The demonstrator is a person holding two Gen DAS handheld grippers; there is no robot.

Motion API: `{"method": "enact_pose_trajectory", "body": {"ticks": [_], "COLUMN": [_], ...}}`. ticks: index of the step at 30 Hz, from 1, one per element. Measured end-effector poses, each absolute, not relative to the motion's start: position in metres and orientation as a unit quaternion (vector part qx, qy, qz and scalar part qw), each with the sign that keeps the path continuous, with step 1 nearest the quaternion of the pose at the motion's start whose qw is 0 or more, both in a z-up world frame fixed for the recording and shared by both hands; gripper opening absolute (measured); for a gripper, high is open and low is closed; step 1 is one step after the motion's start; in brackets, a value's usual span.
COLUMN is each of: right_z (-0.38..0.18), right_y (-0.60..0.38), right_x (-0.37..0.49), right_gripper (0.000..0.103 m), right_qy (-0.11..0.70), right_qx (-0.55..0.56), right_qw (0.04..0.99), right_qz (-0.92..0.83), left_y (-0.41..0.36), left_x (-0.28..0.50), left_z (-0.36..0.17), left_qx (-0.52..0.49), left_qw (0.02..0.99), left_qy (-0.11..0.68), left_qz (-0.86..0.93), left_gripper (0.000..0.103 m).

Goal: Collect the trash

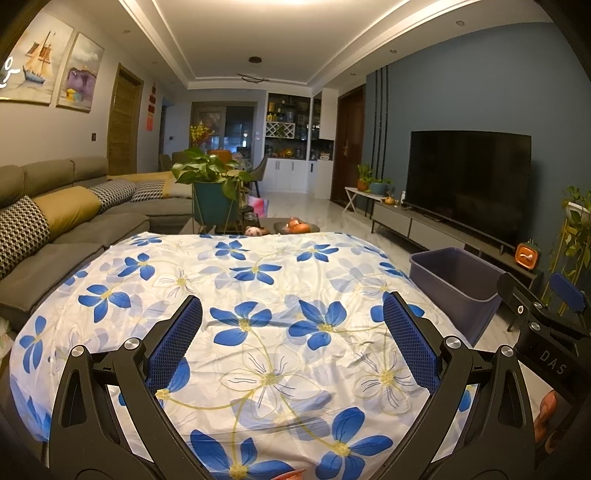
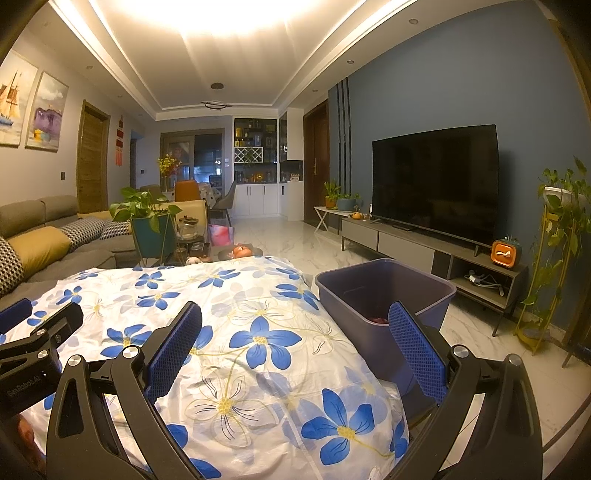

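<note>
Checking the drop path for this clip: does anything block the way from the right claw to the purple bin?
Nothing visible does. The open right claw hangs over the blue-flowered white tablecloth, and the purple plastic bin stands open-topped on the floor just beyond the table's right edge.

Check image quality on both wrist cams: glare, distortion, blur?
Left wrist: ceiling light mildly bright at the top edge, strong fisheye bowing of the floral cloth, dark vignette corners, detail sharp. Right wrist: ceiling light blown out with a warm cast, TV edges curved, focus fine.
</note>
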State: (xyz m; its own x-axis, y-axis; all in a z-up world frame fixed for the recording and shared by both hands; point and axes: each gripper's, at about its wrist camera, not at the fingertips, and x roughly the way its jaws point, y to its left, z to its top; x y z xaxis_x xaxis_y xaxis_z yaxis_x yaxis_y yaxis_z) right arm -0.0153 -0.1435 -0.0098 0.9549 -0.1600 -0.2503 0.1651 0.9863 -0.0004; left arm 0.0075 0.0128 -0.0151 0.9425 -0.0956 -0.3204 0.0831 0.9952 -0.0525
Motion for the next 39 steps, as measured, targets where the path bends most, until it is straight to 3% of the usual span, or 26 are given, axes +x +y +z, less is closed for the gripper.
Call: {"method": "enact_pose_trajectory", "body": {"ticks": [26, 33, 39], "right_z": [-0.0104, -0.0099, -0.0072], "right_y": [-0.1418, -0.1418, -0.1412], "right_x": [-0.0158, -0.0159, -0.0141], "right_gripper": [0.097, 0.097, 0.097], "right_qy": [0.124, 0.125, 0.123], "right_qx": [0.011, 0.012, 0.012], "right_qw": [0.989, 0.989, 0.989], "right_qz": [-0.081, -0.080, -0.080], "left_y": [0.0142, 0.0081, 0.0064], "left_x": [0.0065, 0.0051, 0.0054], "left_z": [-0.0142, -0.0129, -0.0135], "left_qx": [-0.016, 0.000, 0.000], "left_qw": [0.986, 0.986, 0.987], "left_qy": [0.160, 0.157, 0.155], "left_qz": [-0.046, -0.049, -0.050], "left_gripper": [0.097, 0.083, 0.082]}}
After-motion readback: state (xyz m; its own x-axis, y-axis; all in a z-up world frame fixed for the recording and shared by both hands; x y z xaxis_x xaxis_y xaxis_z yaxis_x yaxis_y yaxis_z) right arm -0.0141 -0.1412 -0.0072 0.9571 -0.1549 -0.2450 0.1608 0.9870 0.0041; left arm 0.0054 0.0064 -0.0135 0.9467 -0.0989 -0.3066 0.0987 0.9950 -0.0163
